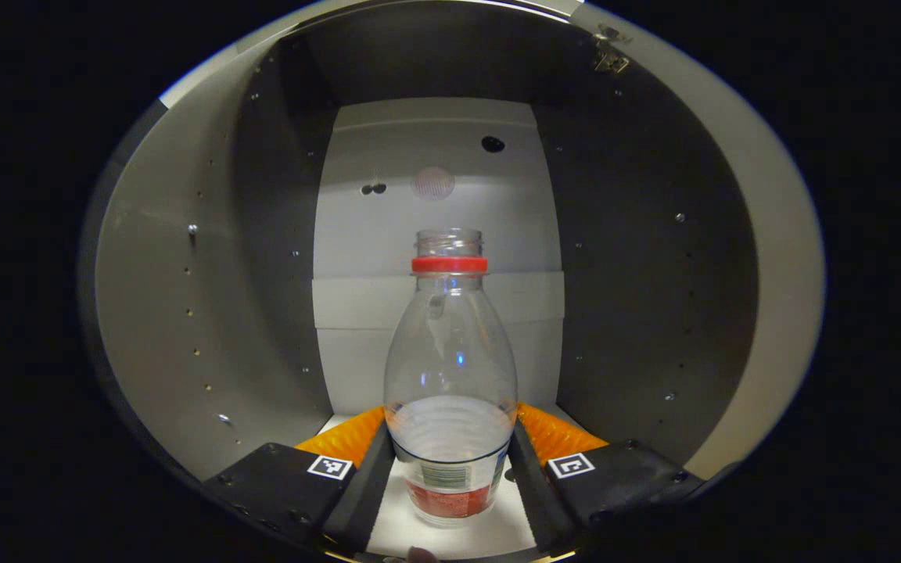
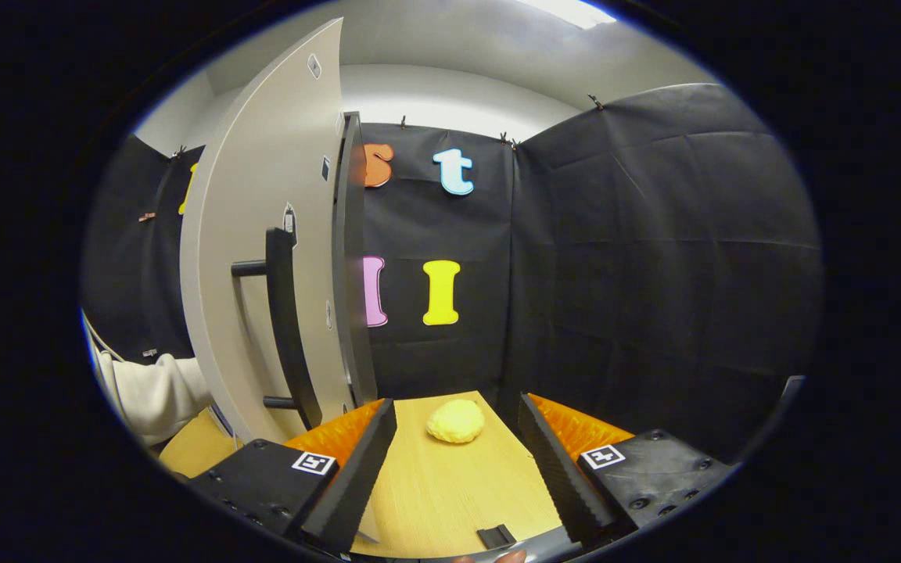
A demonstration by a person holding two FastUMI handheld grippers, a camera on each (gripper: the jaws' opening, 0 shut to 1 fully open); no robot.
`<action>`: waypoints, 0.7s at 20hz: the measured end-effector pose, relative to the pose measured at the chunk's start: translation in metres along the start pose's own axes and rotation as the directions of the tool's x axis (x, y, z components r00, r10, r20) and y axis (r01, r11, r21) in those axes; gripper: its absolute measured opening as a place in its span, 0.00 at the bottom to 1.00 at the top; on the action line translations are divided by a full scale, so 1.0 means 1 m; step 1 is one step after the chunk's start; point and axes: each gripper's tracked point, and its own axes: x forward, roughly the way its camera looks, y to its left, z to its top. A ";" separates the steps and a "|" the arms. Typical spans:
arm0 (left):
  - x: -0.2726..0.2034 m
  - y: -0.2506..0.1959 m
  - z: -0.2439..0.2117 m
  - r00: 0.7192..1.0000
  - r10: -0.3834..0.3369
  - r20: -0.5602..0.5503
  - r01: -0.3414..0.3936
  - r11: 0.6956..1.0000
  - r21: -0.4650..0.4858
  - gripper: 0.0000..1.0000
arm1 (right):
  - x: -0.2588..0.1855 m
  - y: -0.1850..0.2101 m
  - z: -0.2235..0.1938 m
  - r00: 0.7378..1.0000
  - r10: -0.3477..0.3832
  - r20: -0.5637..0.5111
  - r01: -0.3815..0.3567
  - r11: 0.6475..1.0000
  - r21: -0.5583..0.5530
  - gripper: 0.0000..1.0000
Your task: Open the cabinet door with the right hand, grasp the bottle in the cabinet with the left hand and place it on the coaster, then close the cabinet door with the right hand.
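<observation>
A clear plastic bottle (image 1: pixel 450 352) with a red neck ring and no cap stands upright on the white floor of the cabinet (image 1: pixel 208 313). My left gripper (image 1: pixel 450 410) reaches inside the cabinet, open, its fingers close on either side of the bottle's lower body. I cannot tell whether they touch it. In the right gripper view the grey cabinet door (image 2: pixel 263 234) stands swung open at the left, its black bar handle (image 2: pixel 286 328) facing me. My right gripper (image 2: pixel 457 405) is open and holds nothing, just right of the door. A yellow round coaster (image 2: pixel 456 421) lies on the wooden table (image 2: pixel 435 493) ahead of it.
The cabinet's dark side walls (image 1: pixel 638 313) close in on both sides of the bottle, with a white back panel (image 1: pixel 435 219) behind it. A white sleeve (image 2: pixel 153 391) shows left of the door. Black cloth walls (image 2: pixel 654 274) ring the table.
</observation>
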 end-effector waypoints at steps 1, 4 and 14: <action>-0.009 0.003 0.003 1.000 -0.003 0.007 0.003 1.000 0.003 0.76 | -0.002 0.002 0.001 1.000 0.003 0.001 -0.003 1.000 0.001 0.98; -0.045 0.016 0.015 0.999 -0.009 0.034 0.009 1.000 0.009 0.76 | -0.004 0.002 0.003 1.000 0.014 0.013 -0.014 1.000 -0.006 0.98; -0.167 0.077 0.018 0.996 -0.007 0.084 0.012 0.999 -0.053 0.75 | 0.001 -0.003 0.012 0.999 -0.003 0.036 0.002 1.000 0.026 0.98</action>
